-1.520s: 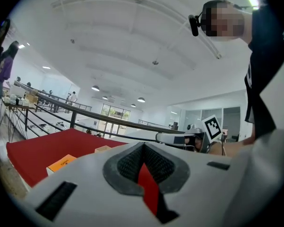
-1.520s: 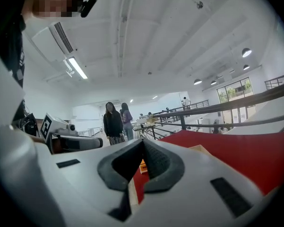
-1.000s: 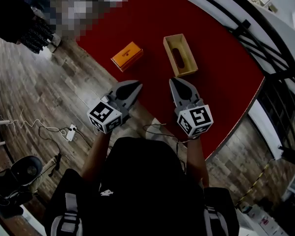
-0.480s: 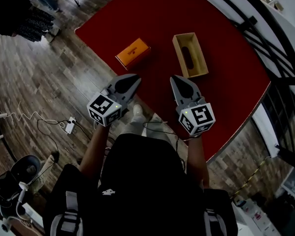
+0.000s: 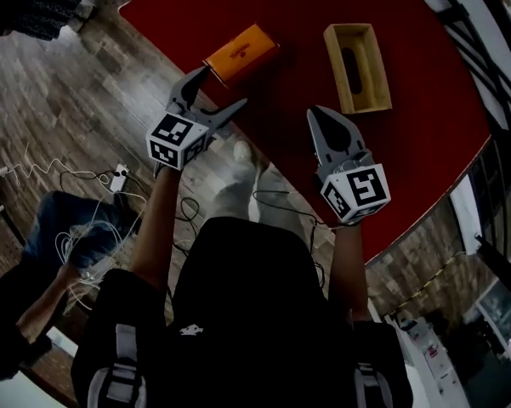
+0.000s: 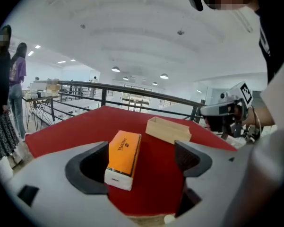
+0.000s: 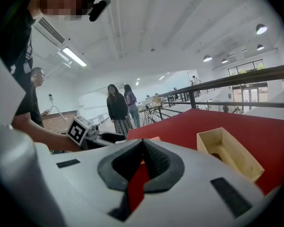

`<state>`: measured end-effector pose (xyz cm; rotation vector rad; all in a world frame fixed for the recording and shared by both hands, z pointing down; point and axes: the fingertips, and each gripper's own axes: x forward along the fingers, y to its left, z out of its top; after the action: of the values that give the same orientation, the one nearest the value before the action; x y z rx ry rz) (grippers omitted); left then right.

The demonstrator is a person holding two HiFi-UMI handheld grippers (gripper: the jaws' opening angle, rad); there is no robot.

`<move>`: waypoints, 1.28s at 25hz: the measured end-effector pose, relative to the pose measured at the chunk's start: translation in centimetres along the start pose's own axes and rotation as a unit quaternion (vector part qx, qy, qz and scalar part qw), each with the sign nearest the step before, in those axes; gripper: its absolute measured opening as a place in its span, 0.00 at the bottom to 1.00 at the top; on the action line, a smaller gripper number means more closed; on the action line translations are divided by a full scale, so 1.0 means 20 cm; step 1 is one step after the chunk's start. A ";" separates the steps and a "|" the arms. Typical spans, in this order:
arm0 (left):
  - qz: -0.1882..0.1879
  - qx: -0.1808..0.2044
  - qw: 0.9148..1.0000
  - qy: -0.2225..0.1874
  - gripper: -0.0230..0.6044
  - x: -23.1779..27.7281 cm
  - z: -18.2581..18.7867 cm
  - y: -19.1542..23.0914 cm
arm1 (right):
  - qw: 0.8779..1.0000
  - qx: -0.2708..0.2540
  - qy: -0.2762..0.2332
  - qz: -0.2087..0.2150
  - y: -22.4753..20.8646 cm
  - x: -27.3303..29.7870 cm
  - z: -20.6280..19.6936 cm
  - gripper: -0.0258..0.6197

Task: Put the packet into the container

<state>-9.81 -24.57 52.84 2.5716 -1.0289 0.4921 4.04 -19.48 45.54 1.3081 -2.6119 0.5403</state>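
Left gripper view alone: packet (image 6: pixel 124 156) white end.

One bench (image 5: pixel 323 7) holds one packet (image 5: pixel 241 52) and one container (image 5: pixel 337 75). There are two grippers: the left gripper (image 5: pixel 225 85), its jaws opening with nothing between them, and the right gripper (image 5: pixel 315 111). Each carries one marker cube (image 5: pixel 177 139), two in all. Two people (image 7: pixel 117 109) stand in the background, and a third person (image 5: pixel 34 304) is low on the floor near one power strip (image 5: pixel 119 179).
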 end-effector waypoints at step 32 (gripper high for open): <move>-0.110 0.159 0.976 0.098 0.61 0.16 -0.08 0.01 | 0.997 -0.063 0.050 0.013 -0.03 0.15 -0.04 0.08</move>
<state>-8.02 -25.90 55.67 2.7959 -0.6297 0.8900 2.64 -21.60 47.39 1.1787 -2.5399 0.4248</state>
